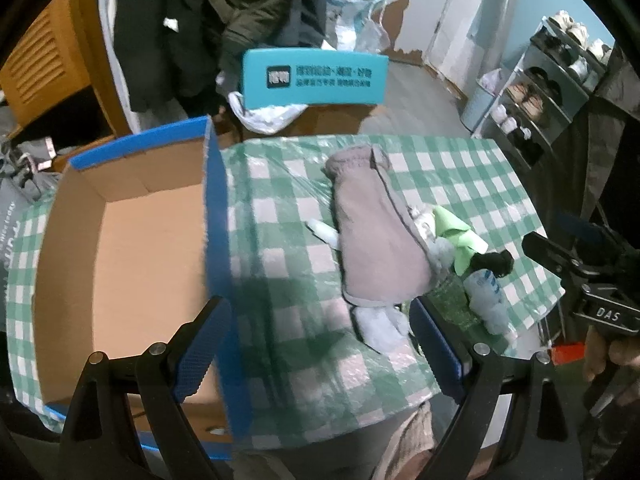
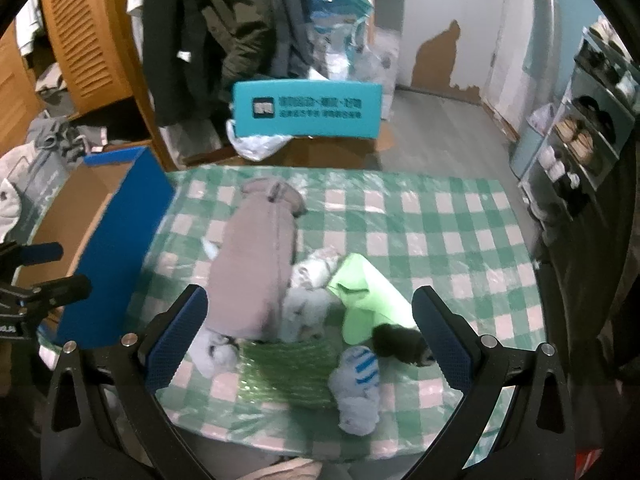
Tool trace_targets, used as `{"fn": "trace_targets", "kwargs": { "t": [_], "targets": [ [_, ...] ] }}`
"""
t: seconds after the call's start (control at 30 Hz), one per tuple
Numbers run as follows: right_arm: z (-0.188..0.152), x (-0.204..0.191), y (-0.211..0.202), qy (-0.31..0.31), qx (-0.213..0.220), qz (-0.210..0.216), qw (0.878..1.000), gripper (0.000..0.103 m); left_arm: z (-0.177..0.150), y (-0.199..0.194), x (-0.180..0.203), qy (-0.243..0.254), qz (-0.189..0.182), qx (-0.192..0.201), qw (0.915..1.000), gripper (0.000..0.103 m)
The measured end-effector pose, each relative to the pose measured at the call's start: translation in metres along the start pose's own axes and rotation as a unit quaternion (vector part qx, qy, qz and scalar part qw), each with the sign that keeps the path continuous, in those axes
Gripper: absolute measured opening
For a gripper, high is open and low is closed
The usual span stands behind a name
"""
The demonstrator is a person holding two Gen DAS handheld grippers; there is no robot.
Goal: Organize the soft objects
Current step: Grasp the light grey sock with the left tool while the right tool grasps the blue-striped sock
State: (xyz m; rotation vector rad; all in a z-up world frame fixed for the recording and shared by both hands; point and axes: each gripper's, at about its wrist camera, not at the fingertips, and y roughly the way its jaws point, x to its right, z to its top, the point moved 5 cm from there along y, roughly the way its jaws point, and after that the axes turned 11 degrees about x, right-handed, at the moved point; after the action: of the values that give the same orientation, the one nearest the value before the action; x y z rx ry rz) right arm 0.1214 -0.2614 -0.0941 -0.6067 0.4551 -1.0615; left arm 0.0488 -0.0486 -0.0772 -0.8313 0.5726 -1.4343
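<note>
Left gripper (image 1: pixel 320 344) jaws spread wide, nothing between them. Its left finger overlaps the blue wall of the open blue-edged cardboard box (image 1: pixel 120 240), whose near corner is cut off behind the gripper frame. Ahead and between the jaws lies the long mauve-grey fleece garment (image 1: pixel 380 236), on the green-and-white checked tablecloth (image 1: pixel 288 280).

Right gripper (image 2: pixel 310 336) jaws also wide apart, holding nothing. Between them — a heap: a pale grey fluffy sock (image 2: pixel 218 350) partly under the garment's near end, a whitish plush lump (image 2: pixel 308 308) too blurred to identify, a folded light-green cloth (image 2: pixel 364 296), and a small black furry item (image 2: pixel 400 342) just beside the right finger. Nearer the camera lies a grey sock with blue stripes (image 2: pixel 358 384), beside a green crinkly plastic sheet (image 2: pixel 288 372).

Box sits left of the right gripper's left finger — interior mostly hidden there.
</note>
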Motion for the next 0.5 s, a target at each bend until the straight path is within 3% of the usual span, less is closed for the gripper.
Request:
{"fn": "trace_targets", "kwargs": {
  "t": [0.5],
  "targets": [
    [-0.041, 0.038, 0.028, 0.039, -0.063, -0.007, 0.997, 0.097, -0.023, 0.049, 0.023, 0.015, 0.003, -0.067, 0.9977, 0.092]
  ]
}}
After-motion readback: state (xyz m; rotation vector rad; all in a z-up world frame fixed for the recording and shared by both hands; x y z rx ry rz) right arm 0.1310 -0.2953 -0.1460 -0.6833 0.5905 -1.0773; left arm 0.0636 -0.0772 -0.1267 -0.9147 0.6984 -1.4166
